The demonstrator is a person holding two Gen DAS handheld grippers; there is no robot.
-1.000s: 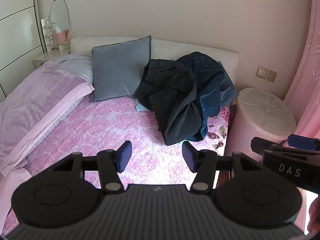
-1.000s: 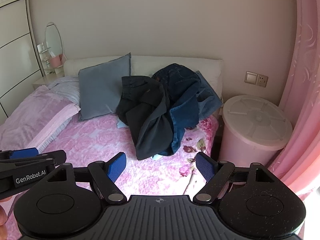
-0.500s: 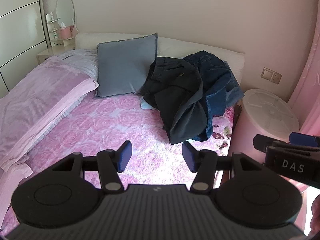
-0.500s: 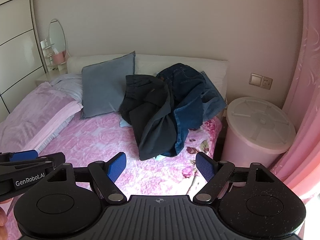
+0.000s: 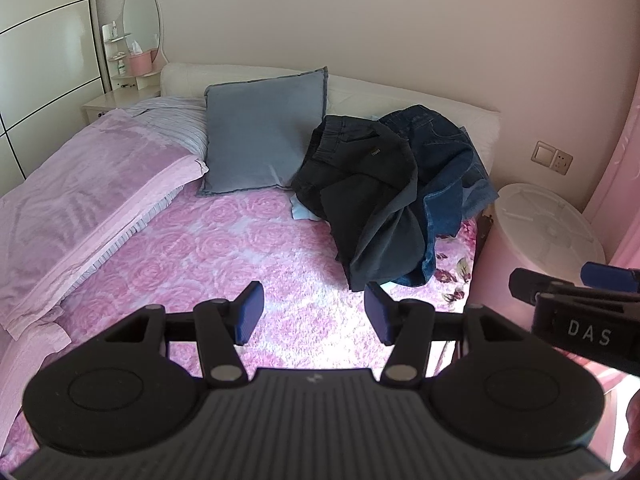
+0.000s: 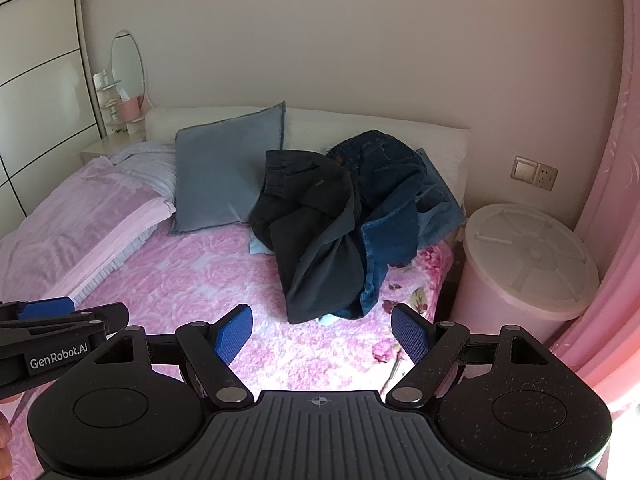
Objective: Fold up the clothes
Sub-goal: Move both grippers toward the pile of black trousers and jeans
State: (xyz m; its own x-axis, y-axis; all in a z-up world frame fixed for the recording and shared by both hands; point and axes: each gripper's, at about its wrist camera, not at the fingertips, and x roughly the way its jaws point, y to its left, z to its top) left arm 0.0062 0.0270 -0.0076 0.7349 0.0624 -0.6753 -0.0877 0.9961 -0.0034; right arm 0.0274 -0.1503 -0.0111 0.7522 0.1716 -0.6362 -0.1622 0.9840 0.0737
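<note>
A heap of clothes lies at the far right of the bed: dark grey trousers [image 5: 372, 200] [image 6: 316, 232] on top, blue jeans [image 5: 444, 164] [image 6: 396, 196] under and behind them. A pale blue garment [image 5: 302, 212] peeks out beneath. My left gripper [image 5: 314, 312] hovers open above the pink bedspread [image 5: 224, 264], well short of the heap, nothing between its fingers. My right gripper [image 6: 322, 330] is also open and empty, over the bed's near right part. Each gripper shows at the edge of the other's view.
A grey-blue pillow [image 5: 262, 132] leans on the white headboard [image 6: 360, 128]. A folded pink quilt [image 5: 80, 200] lies along the left. A pink round bin with a white lid [image 6: 528, 256] stands right of the bed, a pink curtain [image 6: 608, 220] beyond it. Nightstand with mirror [image 5: 140, 20] at back left.
Both grippers have moved forward toward the bed and the heap of clothes, which looms slightly larger. Their jaws stay open as before.
</note>
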